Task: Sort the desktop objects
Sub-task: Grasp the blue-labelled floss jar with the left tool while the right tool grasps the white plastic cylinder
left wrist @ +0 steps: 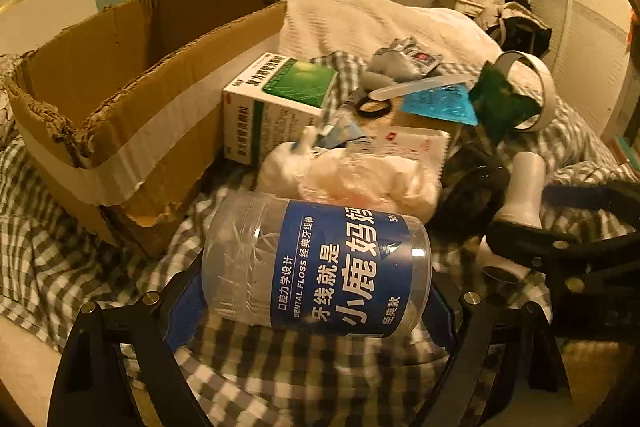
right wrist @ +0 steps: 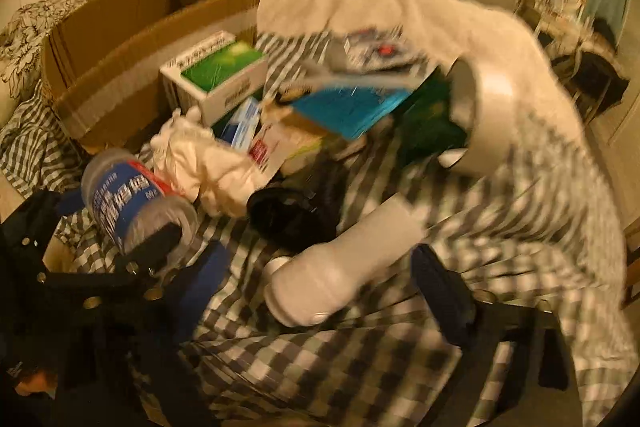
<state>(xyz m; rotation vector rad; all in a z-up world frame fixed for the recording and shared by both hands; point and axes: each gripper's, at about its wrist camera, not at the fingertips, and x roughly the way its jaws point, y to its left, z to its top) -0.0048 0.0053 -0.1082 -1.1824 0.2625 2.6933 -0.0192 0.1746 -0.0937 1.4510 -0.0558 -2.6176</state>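
Nearest the left wrist camera: clear dental floss jar point(left wrist: 316, 267) with a blue label, lying on its side on the checked bedsheet point(left wrist: 280, 379), sitting between the blue pads of the left tongs point(left wrist: 308, 307). Pads flank both ends of the jar; contact looks likely, but firm clamping cannot be told. The tongs stand wide.

Nearest the right wrist camera, blurred: white bottle point(right wrist: 340, 267) lying on its side between the fingers of the right tongs point(right wrist: 320, 291). Those tongs are spread wide, with gaps visible on both sides of the bottle, nothing gripped.

Largest to smallest from there. Bed covered by the checked sheet, with a white quilt point(left wrist: 380, 23) bunched at the far side. Open cardboard box point(left wrist: 132, 95) with pale tape round it stands on the bed at left, its interior not fully visible. White and green medicine carton point(left wrist: 276, 103) sits just beside the box's right wall. Crumpled white plastic bag point(left wrist: 352, 175) lies just behind the floss jar, touching it. White tape roll point(left wrist: 536, 87) stands on edge at the far right of the pile, a dark green packet point(left wrist: 500, 99) in front of it. Blue foil packet point(left wrist: 440, 105) lies between the carton and the green packet. Black item point(right wrist: 296, 215) near the white bottle, kind unclear. Small grey sachets point(left wrist: 404, 59) lie at the back of the pile.
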